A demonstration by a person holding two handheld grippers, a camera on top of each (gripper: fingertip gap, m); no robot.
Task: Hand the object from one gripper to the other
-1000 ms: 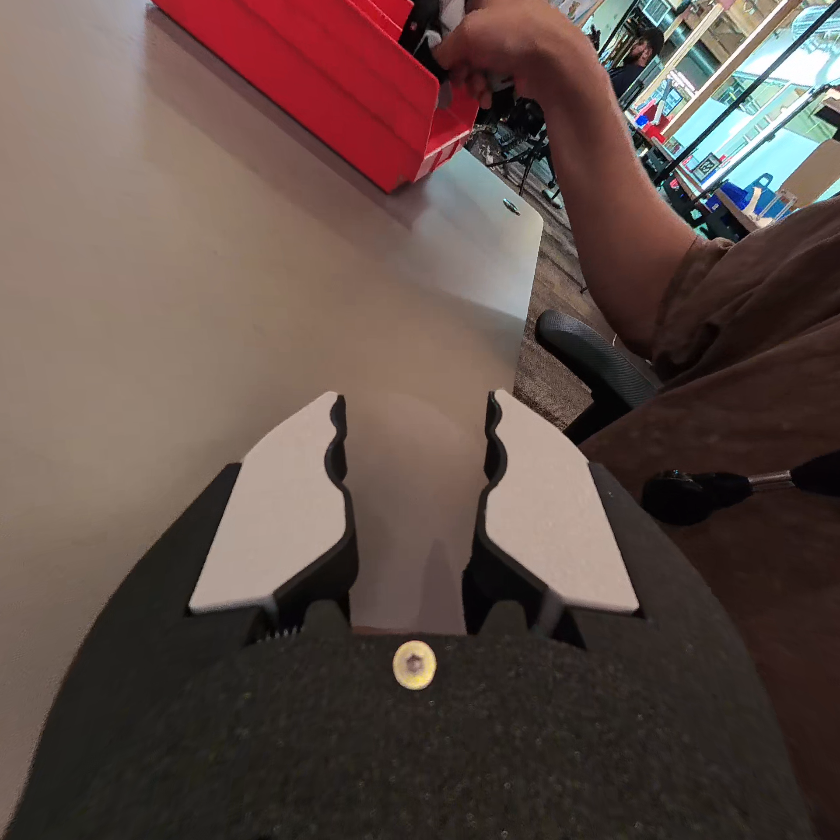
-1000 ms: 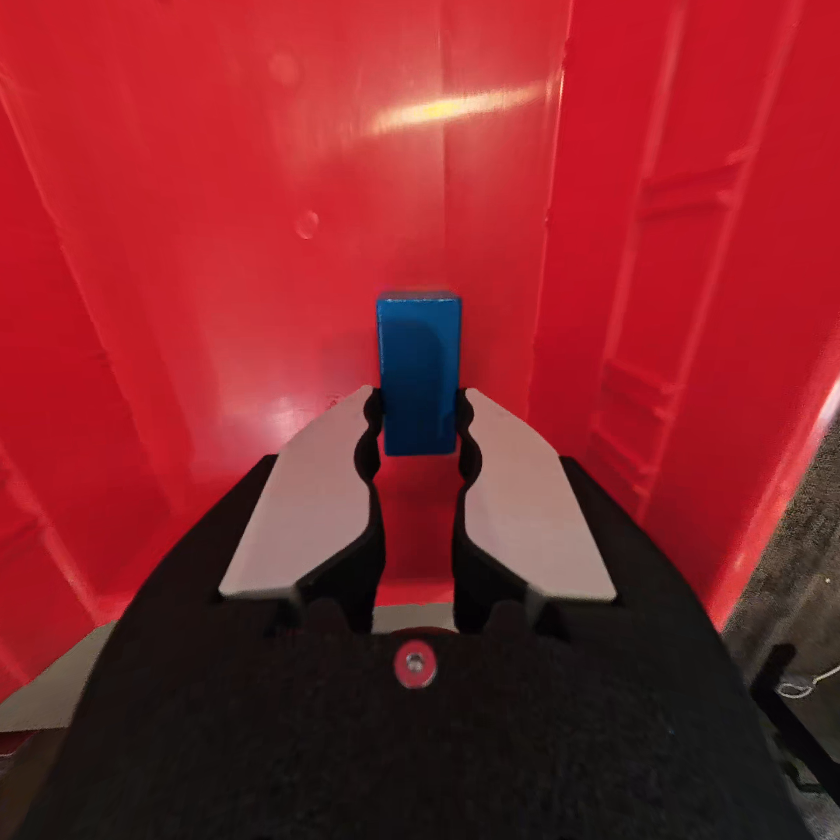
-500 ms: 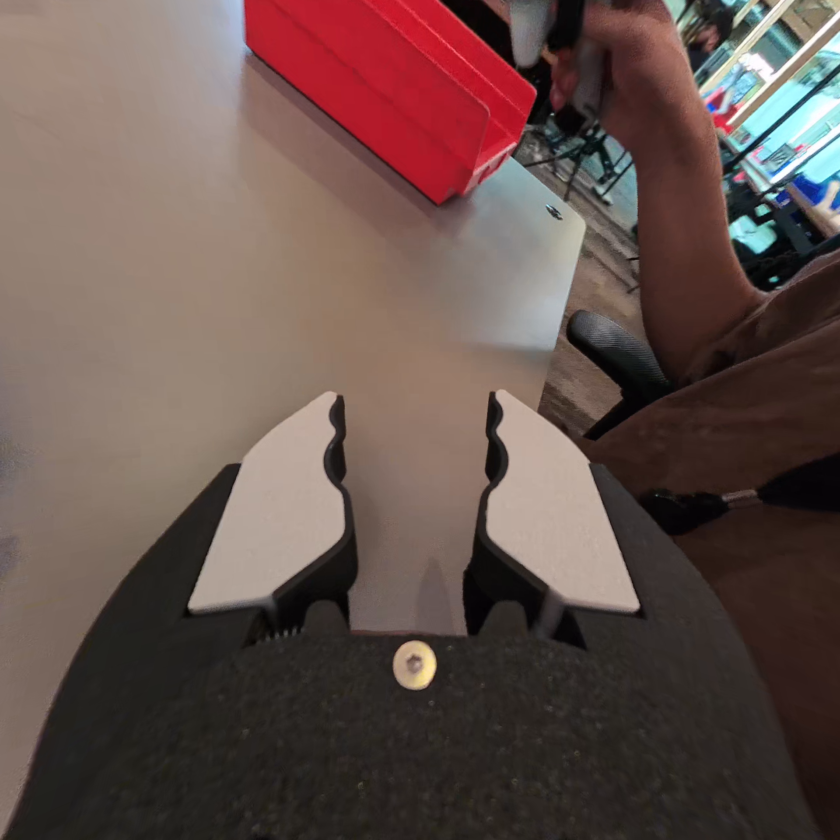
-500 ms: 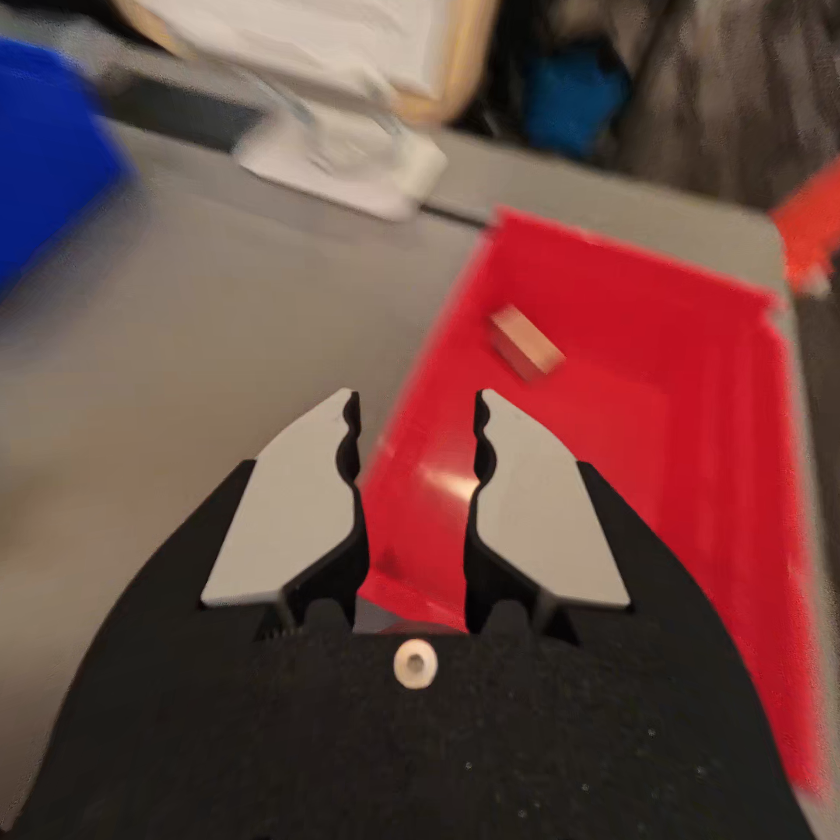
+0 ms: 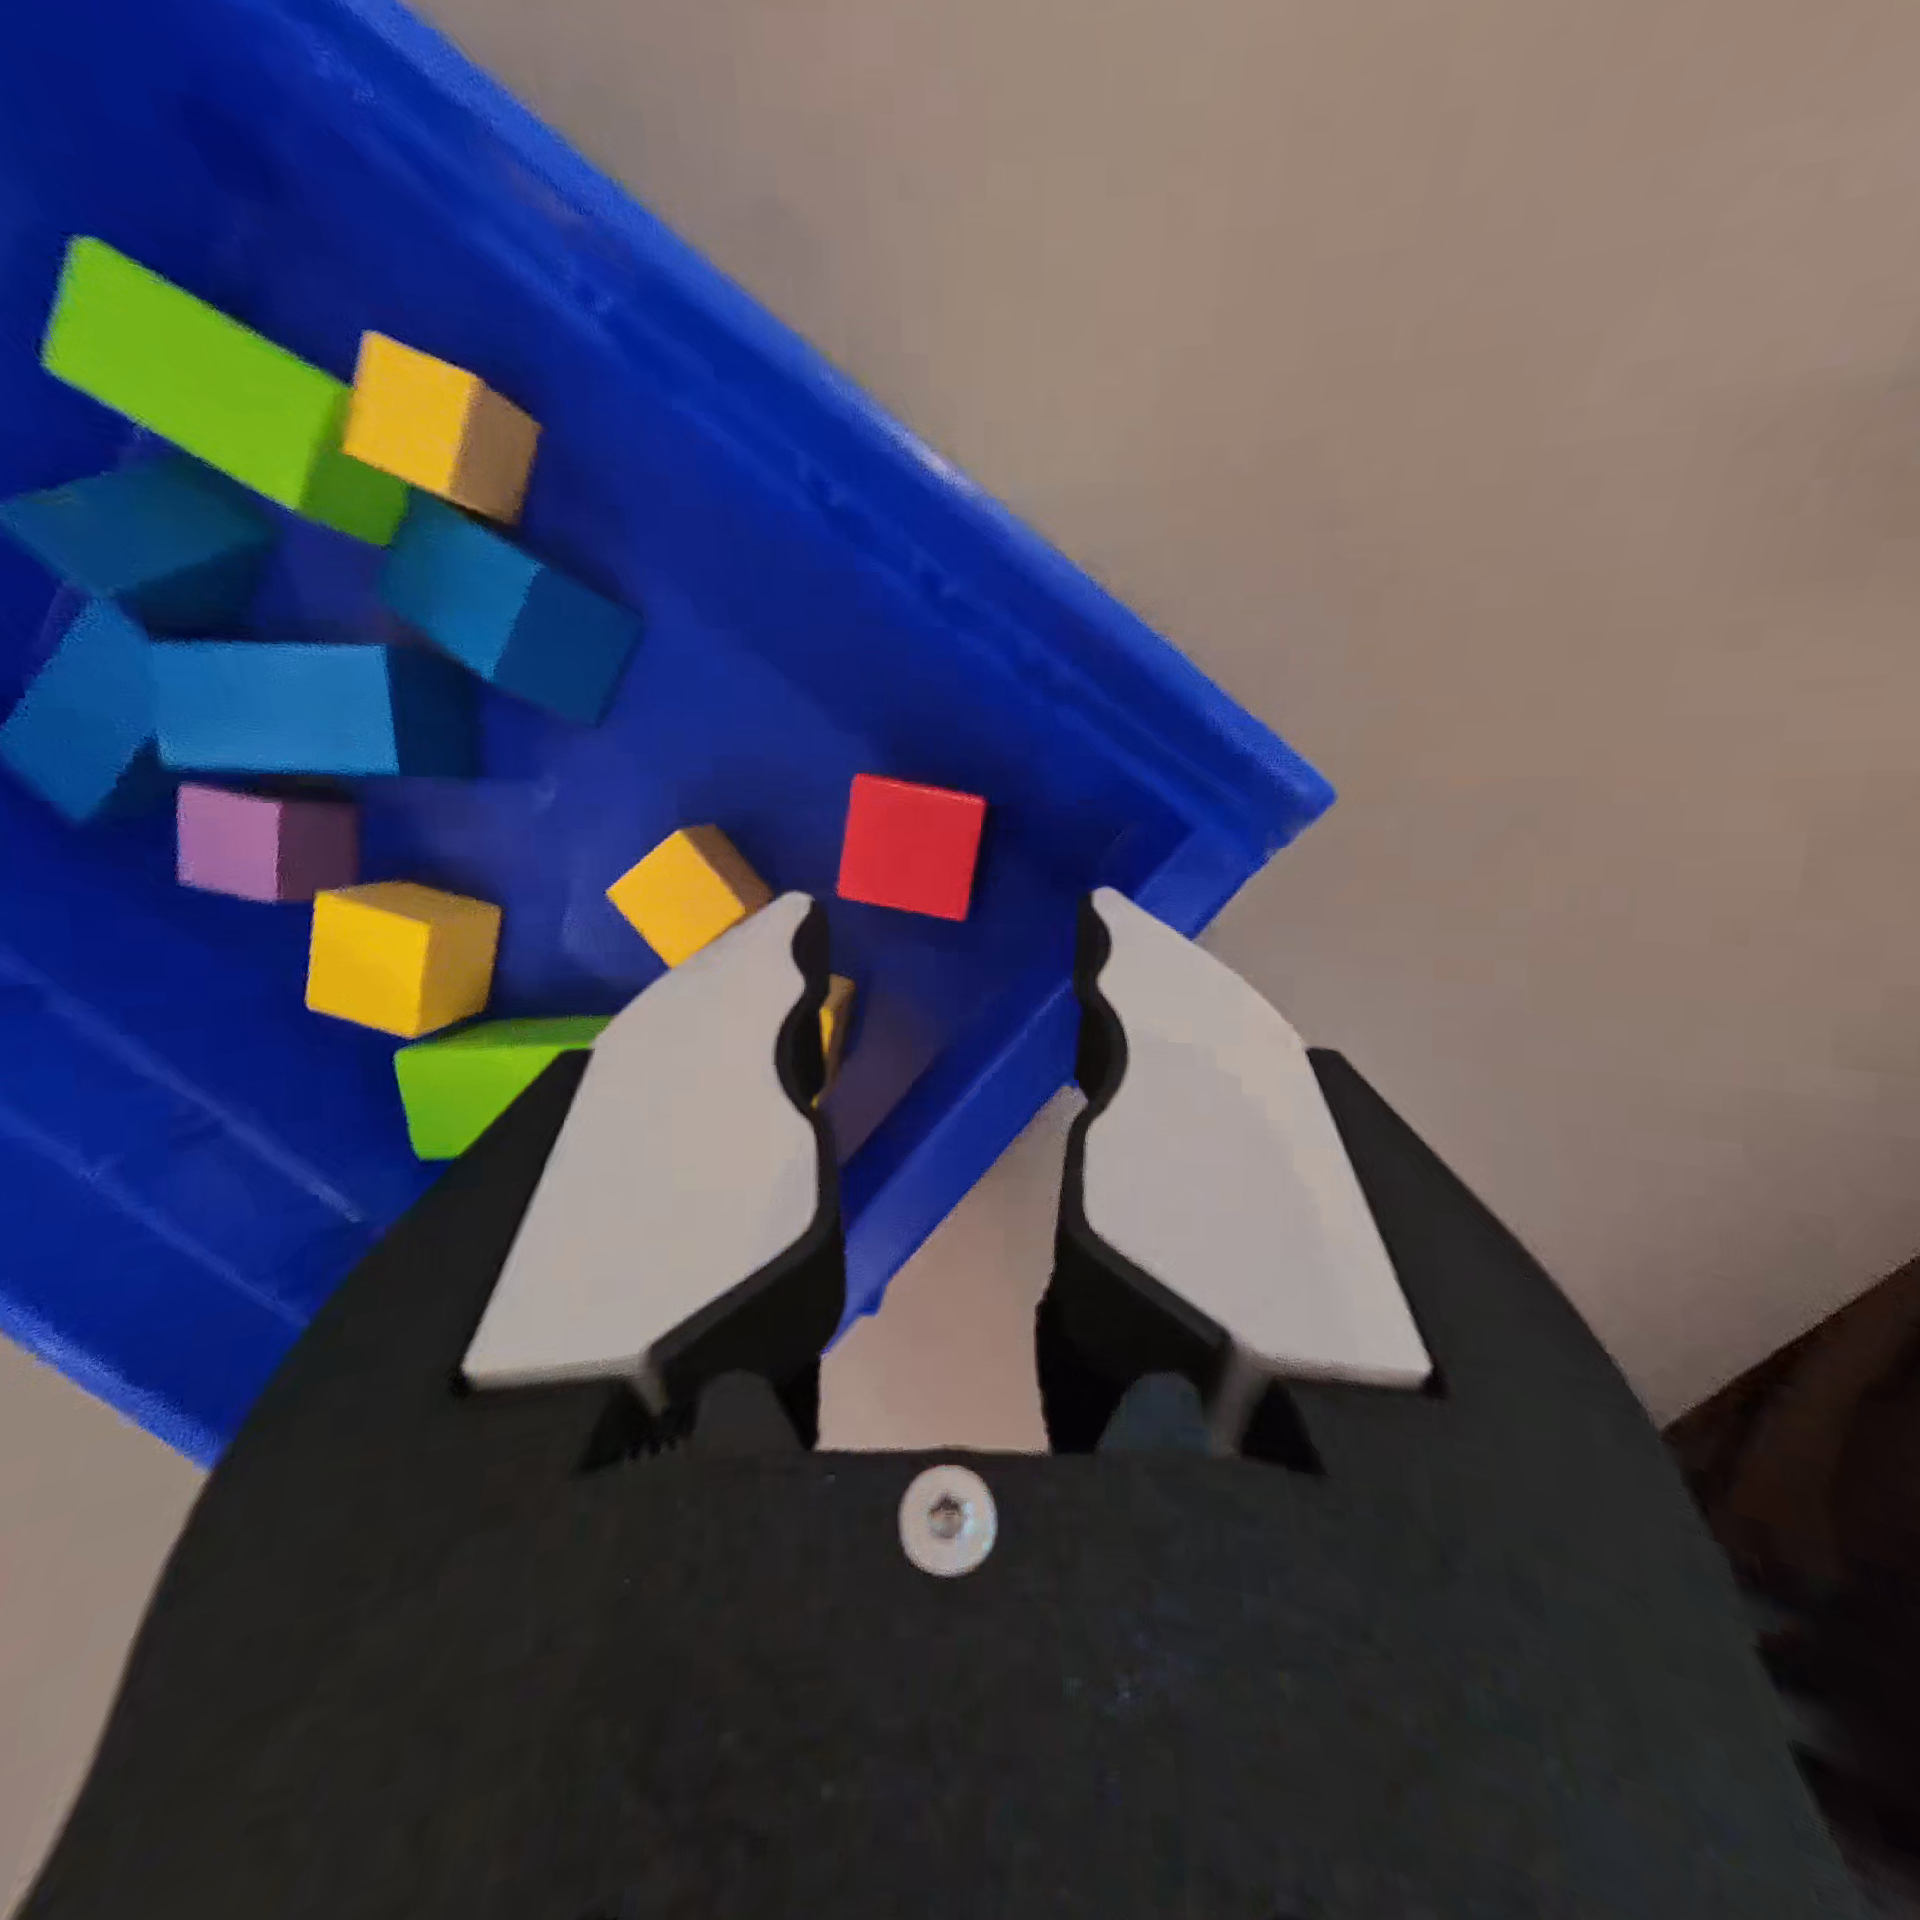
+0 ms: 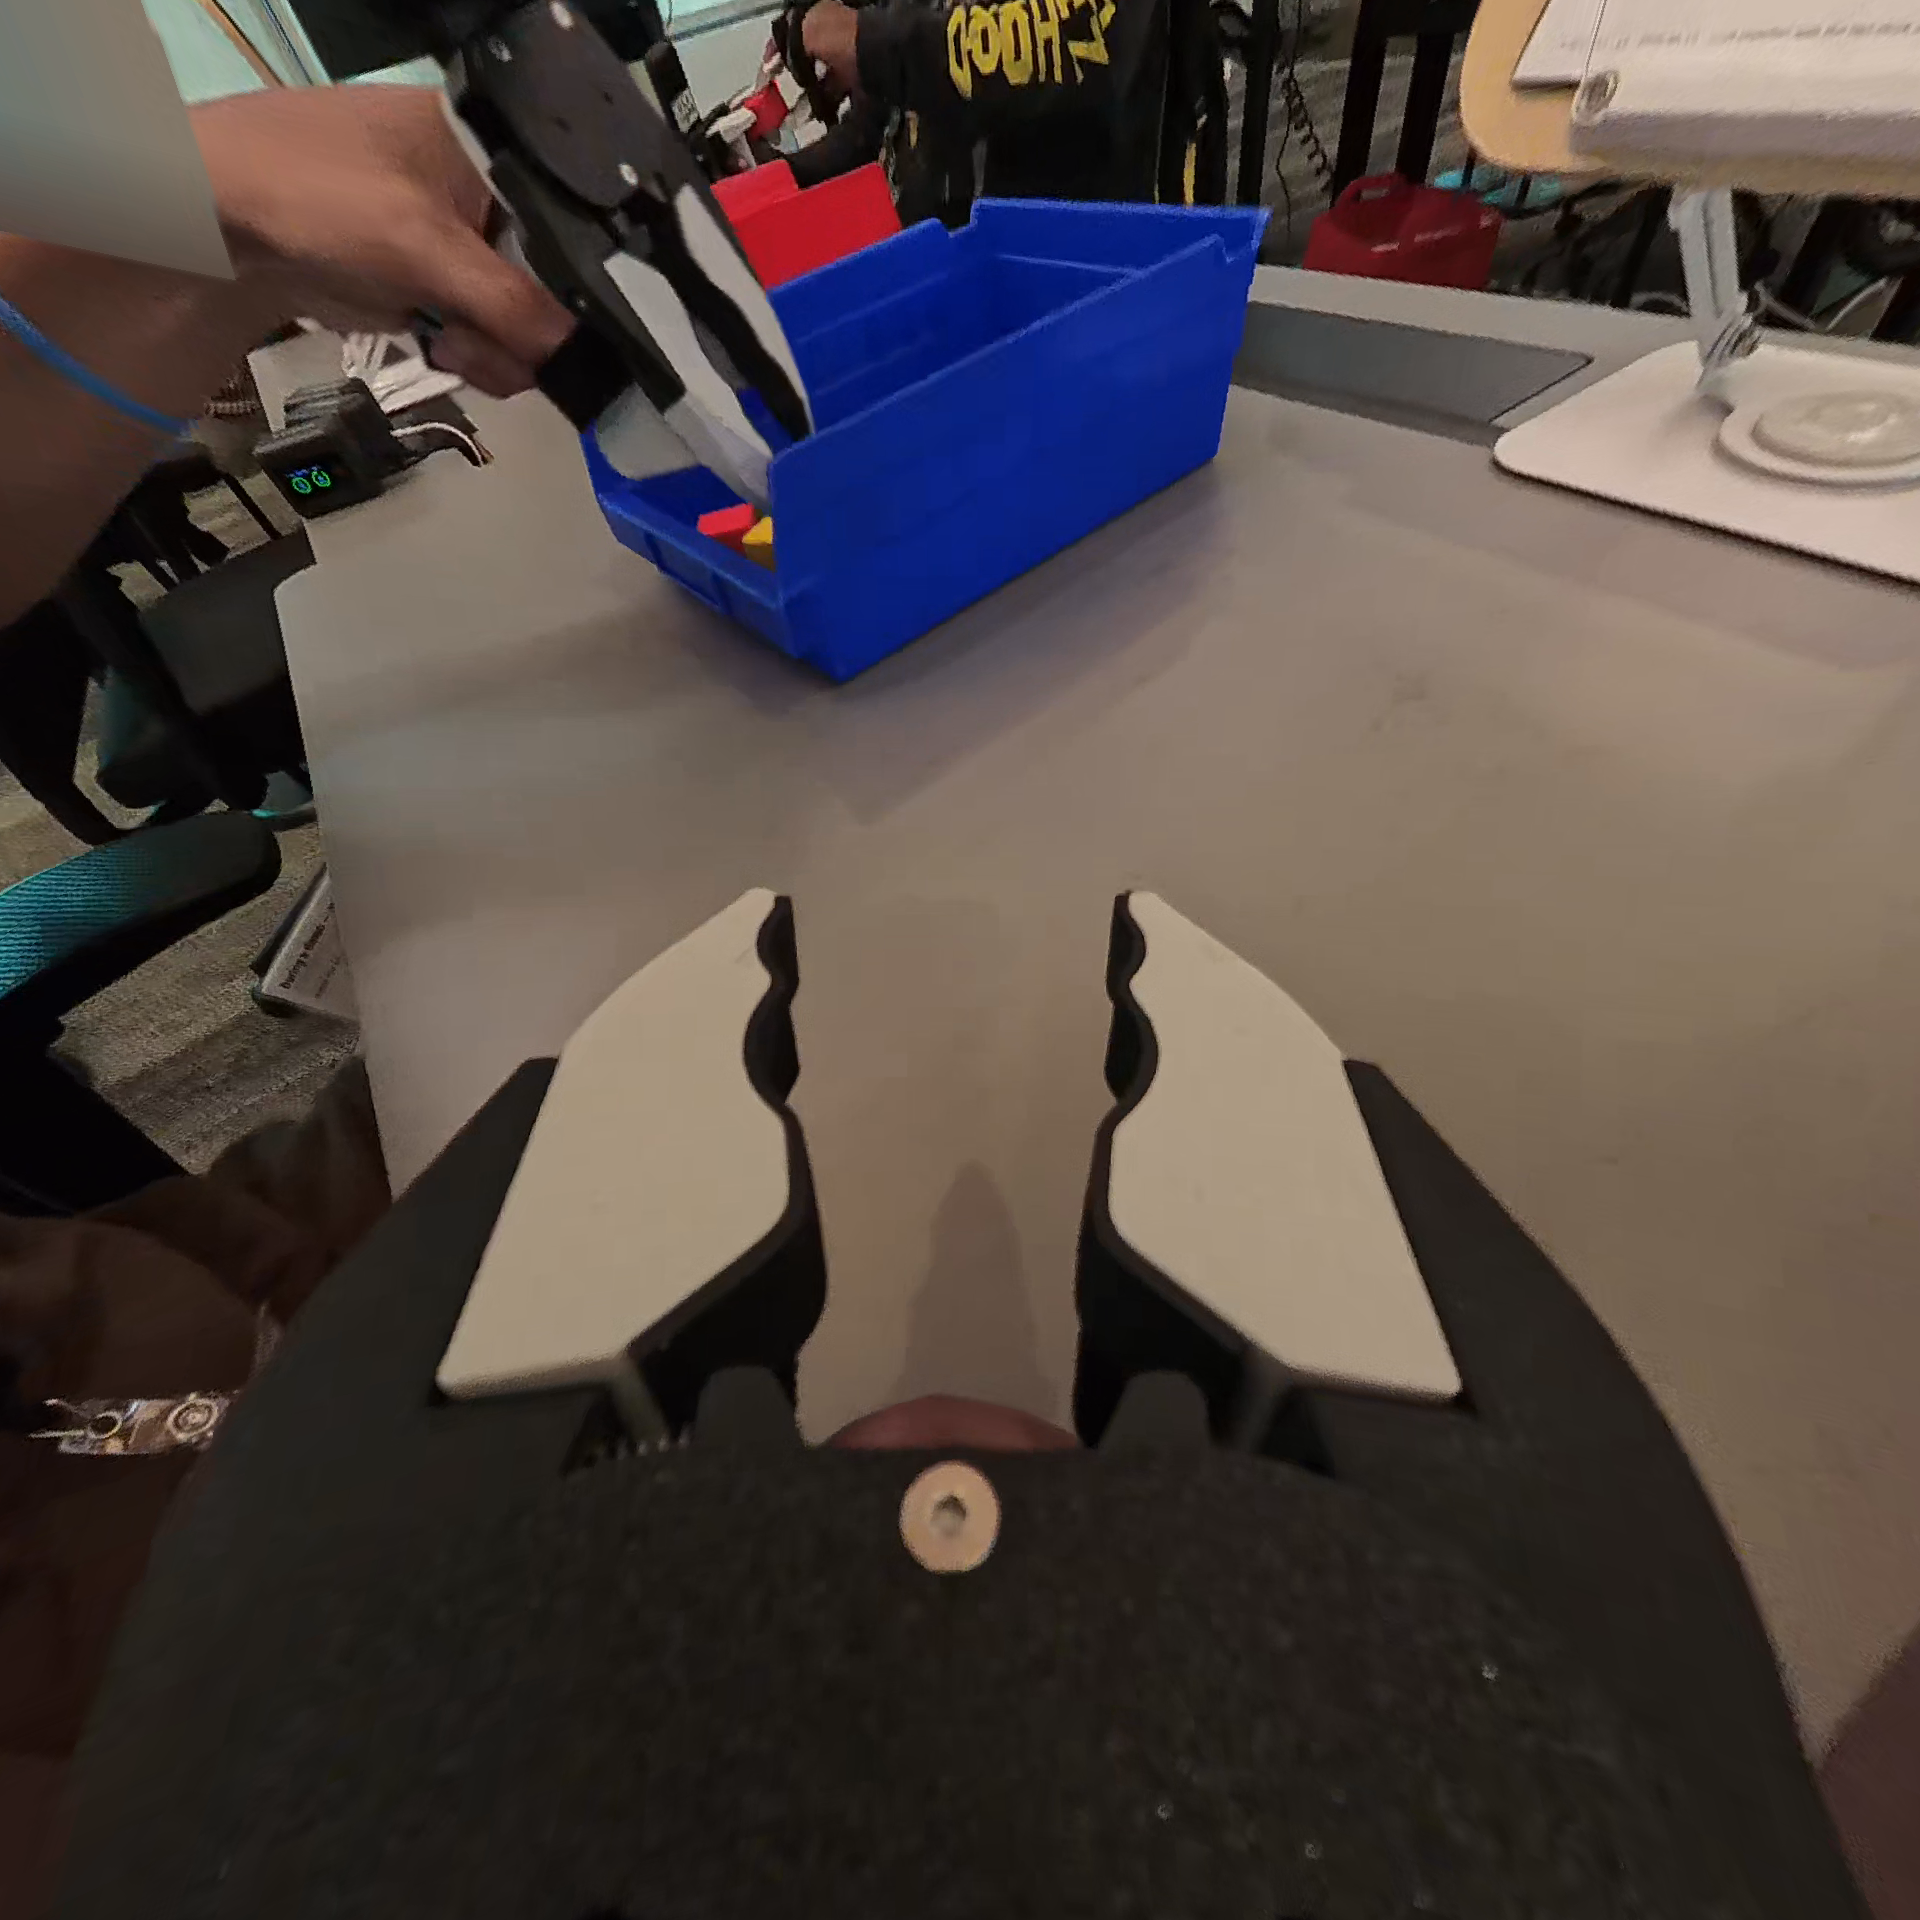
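Blue bin (image 5: pixel 727 540) open-topped, blocks (image 5: pixel 395 956) crowding its floor, bare gap beside red cube (image 5: pixel 911 847), walls hemming sides

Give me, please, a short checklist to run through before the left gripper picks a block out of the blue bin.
1. Left gripper open and empty: ok, a clear gap shows between its fingers.
2. Left gripper over the blue bin: ok, its tips hang at the bin's near corner, seen dipping in from the right wrist view.
3. A block free to grasp: ok, the red cube lies apart from the others just ahead of the tips.
4. Block centred between the fingers: not ok, the red cube sits ahead, toward the left finger.
5. Right gripper ready to receive: ok, open, empty, above the grey table.
6. Clearance from the bin wall: cannot tell.
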